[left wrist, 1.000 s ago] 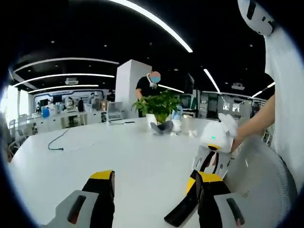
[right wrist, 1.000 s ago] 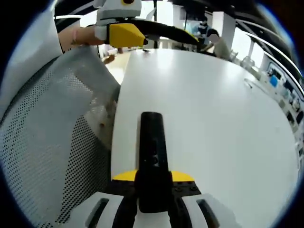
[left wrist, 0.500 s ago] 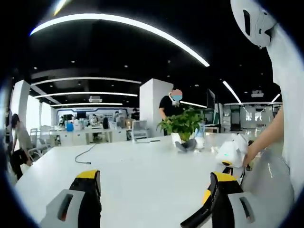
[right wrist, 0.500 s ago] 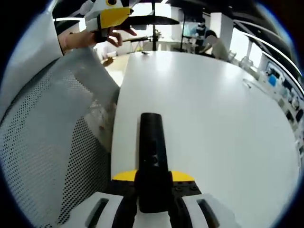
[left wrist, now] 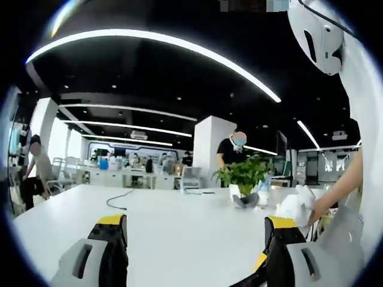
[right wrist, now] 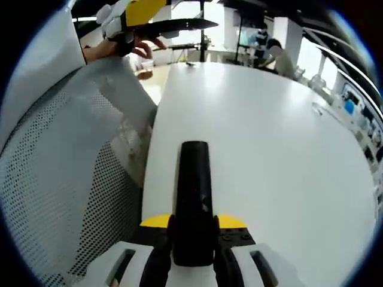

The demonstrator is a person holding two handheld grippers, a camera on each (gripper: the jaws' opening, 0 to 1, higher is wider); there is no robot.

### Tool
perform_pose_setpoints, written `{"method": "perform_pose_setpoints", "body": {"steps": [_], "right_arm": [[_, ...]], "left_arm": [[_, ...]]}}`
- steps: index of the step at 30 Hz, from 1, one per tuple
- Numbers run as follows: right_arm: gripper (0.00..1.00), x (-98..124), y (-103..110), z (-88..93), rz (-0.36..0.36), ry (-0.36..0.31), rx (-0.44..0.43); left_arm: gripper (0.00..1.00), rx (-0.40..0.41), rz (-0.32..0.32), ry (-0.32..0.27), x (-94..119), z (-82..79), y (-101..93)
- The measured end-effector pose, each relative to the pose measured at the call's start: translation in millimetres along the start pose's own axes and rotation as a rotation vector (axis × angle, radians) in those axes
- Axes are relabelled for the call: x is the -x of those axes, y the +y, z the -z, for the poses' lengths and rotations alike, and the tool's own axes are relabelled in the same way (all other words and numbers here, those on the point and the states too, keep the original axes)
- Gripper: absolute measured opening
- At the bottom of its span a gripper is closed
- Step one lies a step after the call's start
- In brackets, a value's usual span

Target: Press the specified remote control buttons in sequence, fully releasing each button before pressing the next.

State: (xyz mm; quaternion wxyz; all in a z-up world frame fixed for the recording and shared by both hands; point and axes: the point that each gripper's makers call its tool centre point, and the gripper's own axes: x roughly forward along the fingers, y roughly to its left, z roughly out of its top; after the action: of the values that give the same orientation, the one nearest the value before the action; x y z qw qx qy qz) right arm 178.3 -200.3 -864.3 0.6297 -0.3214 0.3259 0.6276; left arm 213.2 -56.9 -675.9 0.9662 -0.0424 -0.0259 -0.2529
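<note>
R gripper [right wrist: 192, 230] has its jaws clamped on the black remote [right wrist: 194, 200], which sticks straight out between them, pointing fwd over the white table [right wrist: 269, 131], near the table's edge. Remote's held up off the surface afaict, can't make out any buttons from this angle. To the left in the right gripper view there's a grey mesh chair back [right wrist: 57, 197], and up top the L gripper [right wrist: 164, 17] comes in, yellow and white w/ long black jaws, held in a gloved hand [right wrist: 119, 27]. In the left gripper view the L gripper's [left wrist: 194, 251] jaws are spread wide, nothing between them, yellow-tipped black fingers [left wrist: 111, 239] rising from the bottom on both sides. A sliver of black just beside the right-hand jaw at the bottom edge is prob the remote tip [left wrist: 248, 279], can't tell for sure. Beyond that, same white table w/ a potted plant [left wrist: 242, 174] on the far side, a cable [left wrist: 122, 200] lying on the top, a person [left wrist: 230, 152] standing behind the plant, another person [left wrist: 30, 173] at far left by some chairs. Big open office, dark ceiling w/ long light strips [left wrist: 167, 45].
</note>
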Motion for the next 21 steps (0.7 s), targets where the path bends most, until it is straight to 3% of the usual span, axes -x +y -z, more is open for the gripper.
{"method": "perform_pose_setpoints", "body": {"steps": [2, 6, 12, 21], "right_arm": [[0.22, -0.1, 0.8, 0.3, -0.006, 0.017, 0.018], [0.21, 0.4, 2.0, 2.6, -0.009, 0.057, 0.063], [0.21, 1.1, 0.4, 4.0, -0.018, 0.080, 0.093], [0.21, 1.0, -9.2, 4.1, -0.027, 0.086, 0.077]], "left_arm": [[0.97, 0.027, 0.007, 0.019, 0.0, 3.2, -0.9], [0.95, 0.006, 0.002, 0.000, 2.0, 0.0, 0.4], [0.95, 0.005, 0.005, 0.032, 1.4, 6.1, -0.2], [0.95, 0.027, 0.006, 0.048, 2.0, 9.9, 0.7]]}}
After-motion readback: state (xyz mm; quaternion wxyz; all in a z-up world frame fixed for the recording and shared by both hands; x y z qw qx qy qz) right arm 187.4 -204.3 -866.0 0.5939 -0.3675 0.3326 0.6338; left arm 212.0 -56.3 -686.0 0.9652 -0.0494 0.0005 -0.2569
